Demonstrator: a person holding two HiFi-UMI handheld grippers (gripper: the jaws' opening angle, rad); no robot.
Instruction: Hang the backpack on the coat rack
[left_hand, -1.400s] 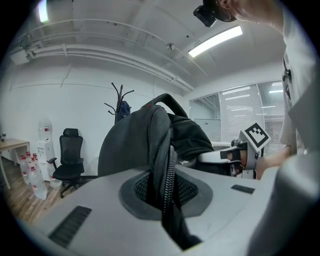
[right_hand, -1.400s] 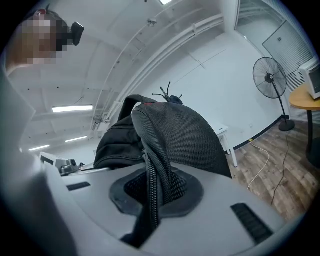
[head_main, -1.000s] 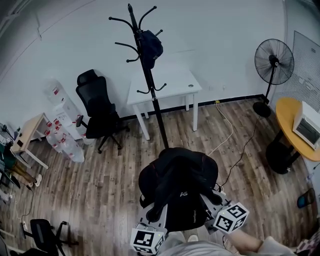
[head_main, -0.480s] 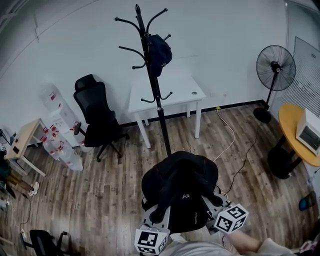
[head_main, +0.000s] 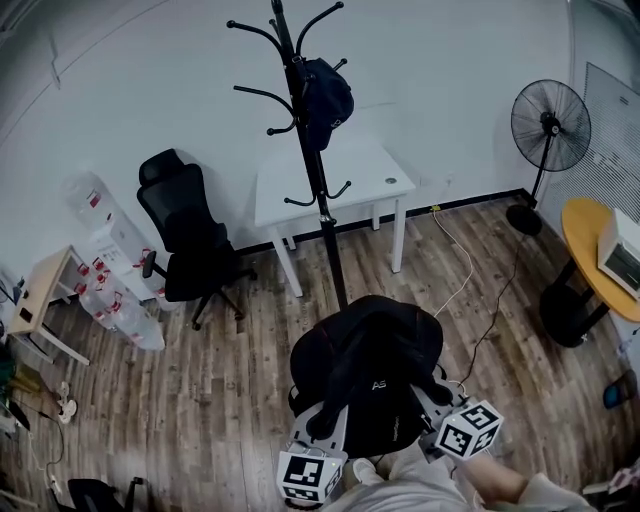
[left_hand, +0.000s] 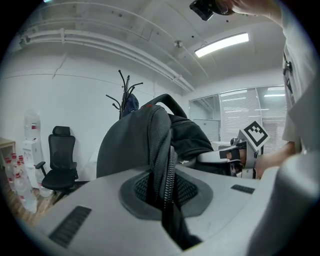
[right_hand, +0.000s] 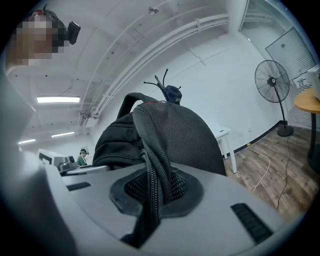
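**Thin grips, a tall rack, a long lift**

The backpack (head_main: 365, 375) hangs in the air between the two grippers, low in the head view. It is well apart from the coat rack (head_main: 321, 190), which stands ahead, in front of the white table (head_main: 372, 182). The left gripper (left_hand: 167, 200) has its jaws pinched together on a fold of mesh strap with a zipper running through it. The right gripper (right_hand: 152, 195) is clamped the same way on another mesh strap. Neither holds the top handle (left_hand: 172, 102), which arches free above the bag.

The main risk, as I judge it, is the grip. Each gripper bites only a narrow fold of soft fabric while the whole bag pulls on it. If one strap creeps out of the pads, the bag swings onto the other gripper and may drop to the wood floor (head_main: 200, 370).

The hooks sit high, so the bag needs a big lift. The loose handle could flop flat and slide off a hook tip instead of seating.

The rack is a slim pole. A sideways shove from the bag could rock or tip it, or knock off the dark cap (head_main: 328, 88) already hanging on an upper hook.

The cable (head_main: 468, 268) lying right of the rack's foot could catch a foot.
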